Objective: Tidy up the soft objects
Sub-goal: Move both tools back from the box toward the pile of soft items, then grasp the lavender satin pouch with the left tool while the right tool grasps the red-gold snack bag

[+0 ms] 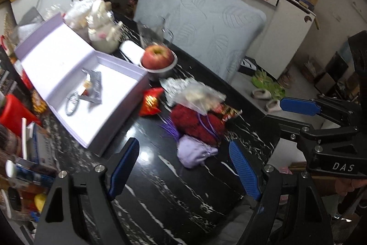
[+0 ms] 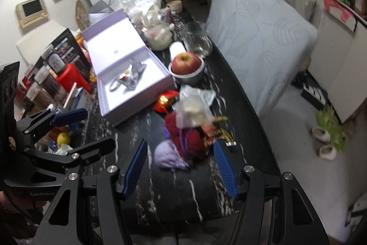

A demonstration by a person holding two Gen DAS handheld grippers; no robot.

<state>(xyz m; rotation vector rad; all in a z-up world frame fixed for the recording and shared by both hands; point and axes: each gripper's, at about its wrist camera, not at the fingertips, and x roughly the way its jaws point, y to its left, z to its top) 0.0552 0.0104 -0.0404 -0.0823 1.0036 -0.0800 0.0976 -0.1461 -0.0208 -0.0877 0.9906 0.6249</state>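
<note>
A lilac soft pouch lies on the black marble table, against a fuzzy red soft object with purple cord. A clear plastic bag lies on top of the red one. My left gripper is open and empty, just short of the lilac pouch. My right gripper is open and empty, its fingers either side of the lilac pouch and the red object, still in front of them. An open lilac box holds a foil pack and a clip; it also shows in the right wrist view.
An apple in a metal bowl, a red snack packet, a glass jug and a white figurine stand beyond the pile. Clutter lines the table's left edge. A grey covered chair stands to the right.
</note>
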